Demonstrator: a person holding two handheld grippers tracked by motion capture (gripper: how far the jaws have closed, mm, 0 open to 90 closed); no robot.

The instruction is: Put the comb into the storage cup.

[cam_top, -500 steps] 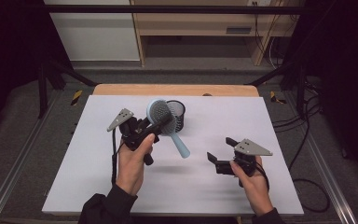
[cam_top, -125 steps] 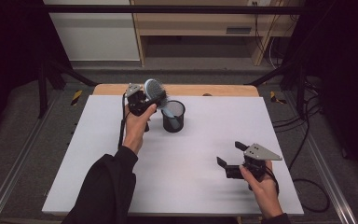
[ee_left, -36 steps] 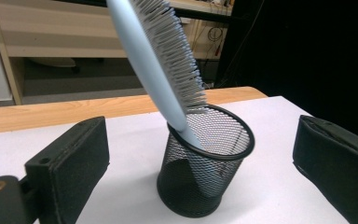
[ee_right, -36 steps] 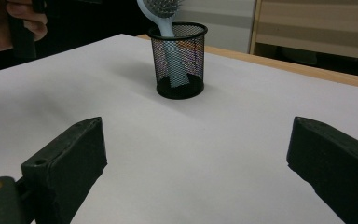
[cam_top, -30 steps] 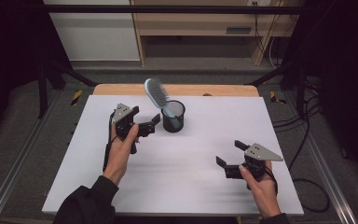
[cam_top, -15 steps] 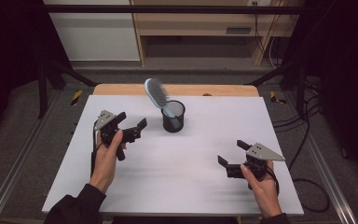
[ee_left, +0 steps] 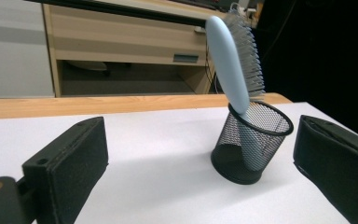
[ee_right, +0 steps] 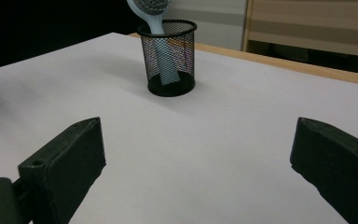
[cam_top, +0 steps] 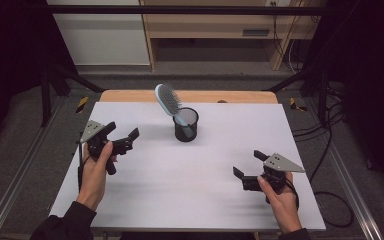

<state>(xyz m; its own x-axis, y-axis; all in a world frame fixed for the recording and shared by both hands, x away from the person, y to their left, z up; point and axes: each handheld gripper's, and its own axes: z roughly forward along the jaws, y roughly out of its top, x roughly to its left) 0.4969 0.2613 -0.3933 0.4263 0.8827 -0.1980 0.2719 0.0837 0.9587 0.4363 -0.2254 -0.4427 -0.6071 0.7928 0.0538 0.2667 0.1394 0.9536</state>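
A light blue hairbrush point(cam_top: 168, 101) stands handle-down in a black mesh cup point(cam_top: 185, 125) near the back middle of the white table top, its bristled head leaning left above the rim. From the left gripper view the hairbrush point(ee_left: 233, 65) and the cup point(ee_left: 251, 142) sit ahead and to the right; from the right gripper view the cup point(ee_right: 170, 58) is far ahead. My left gripper point(cam_top: 122, 136) hovers open at the table's left, well clear of the cup. My right gripper point(cam_top: 246, 164) rests open near the front right, holding nothing.
The white table top point(cam_top: 190, 175) has a wooden strip point(cam_top: 200, 96) along its far edge. Beyond it stand a wooden cabinet point(cam_top: 210, 30) and dark frame legs. Cables point(cam_top: 330, 150) trail on the floor at the right.
The left gripper, which earlier held the hairbrush and set it in the cup, has drawn back leftward and toward the front, open. The right gripper has barely moved.
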